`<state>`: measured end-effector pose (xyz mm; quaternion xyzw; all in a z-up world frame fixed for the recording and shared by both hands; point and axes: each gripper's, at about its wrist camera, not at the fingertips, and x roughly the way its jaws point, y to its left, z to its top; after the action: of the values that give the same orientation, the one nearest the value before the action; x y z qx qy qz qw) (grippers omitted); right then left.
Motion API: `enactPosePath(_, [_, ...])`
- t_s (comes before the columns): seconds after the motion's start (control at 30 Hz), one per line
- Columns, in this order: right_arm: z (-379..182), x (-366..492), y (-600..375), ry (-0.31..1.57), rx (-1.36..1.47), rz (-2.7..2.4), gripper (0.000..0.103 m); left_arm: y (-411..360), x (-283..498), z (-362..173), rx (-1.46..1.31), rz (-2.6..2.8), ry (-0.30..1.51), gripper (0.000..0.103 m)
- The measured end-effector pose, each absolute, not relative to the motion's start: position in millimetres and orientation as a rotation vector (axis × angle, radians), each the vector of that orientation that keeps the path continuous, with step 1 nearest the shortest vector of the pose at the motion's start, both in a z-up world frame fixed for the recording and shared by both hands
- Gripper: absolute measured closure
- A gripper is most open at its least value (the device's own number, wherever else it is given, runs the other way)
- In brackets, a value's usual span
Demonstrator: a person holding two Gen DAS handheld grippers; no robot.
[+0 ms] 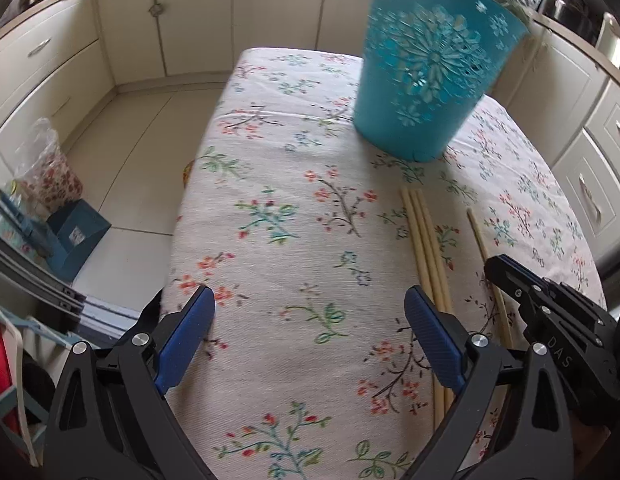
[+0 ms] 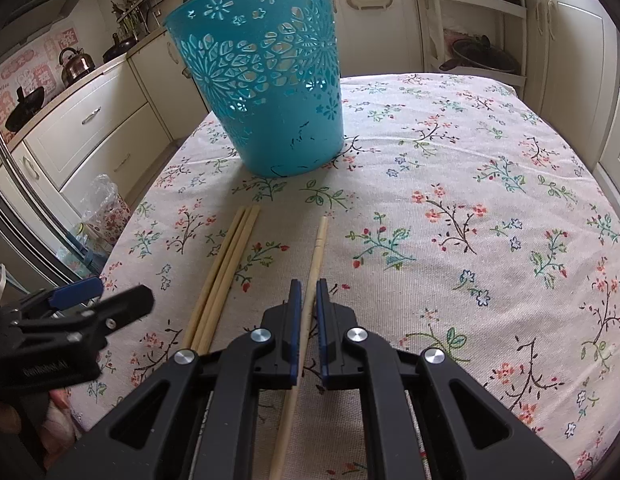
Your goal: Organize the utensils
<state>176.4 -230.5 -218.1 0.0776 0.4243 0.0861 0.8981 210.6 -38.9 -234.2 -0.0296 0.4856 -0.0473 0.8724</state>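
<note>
A teal perforated basket [image 2: 269,76] stands upright on the floral tablecloth [image 2: 450,184]; it also shows in the left wrist view [image 1: 426,68]. Three pale wooden chopsticks [image 2: 225,272] lie side by side on the cloth before it, also in the left wrist view [image 1: 426,244]. A single chopstick [image 2: 316,256] lies to their right. My right gripper [image 2: 306,300] straddles this single chopstick, jaws nearly closed around it with a small gap on each side. My left gripper [image 1: 310,312] is wide open and empty over the cloth, left of the three chopsticks. The right gripper also shows in the left wrist view [image 1: 506,272].
Cream kitchen cabinets [image 1: 49,64] surround the table. A plastic-wrapped floral container [image 1: 49,172] and a blue box [image 1: 77,232] sit on the floor to the left. A kettle [image 2: 75,66] and pans sit on the counter. A shelf rack [image 2: 478,28] stands behind.
</note>
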Motion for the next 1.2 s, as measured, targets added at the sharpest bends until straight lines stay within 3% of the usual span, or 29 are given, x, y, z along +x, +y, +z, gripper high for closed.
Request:
enactPosePath(0.63, [-219, 177, -237, 0.889, 0.215, 0.195, 0.095, -86, 250, -244, 0.087, -0.078, 1.038, 0.012])
enactPosePath(0.7, [-219, 178, -237, 0.889, 0.216, 0.195, 0.095, -87, 251, -243, 0.085, -0.083, 1.032, 0.015])
enactPosePath(0.8, [-219, 178, -237, 0.887, 0.212, 0.192, 0.095, -90, 254, -240, 0.09, -0.108, 1.021, 0.037])
enactPosePath(0.87, [-218, 178, -236, 0.885, 0.21, 0.192, 0.095, -93, 256, -237, 0.09, -0.127, 1.02, 0.059])
enactPosePath(0.97, [-218, 179, -238, 0.884, 0.214, 0.194, 0.095, -94, 260, -235, 0.068, -0.157, 1.029, 0.084])
enactPosePath(1.07, [-218, 180, -238, 0.883, 0.215, 0.196, 0.095, -88, 263, -235, 0.032, -0.192, 1.05, 0.097])
enactPosePath(1.2, [-218, 180, -238, 0.883, 0.214, 0.196, 0.095, -73, 265, -234, -0.031, -0.221, 1.084, 0.099])
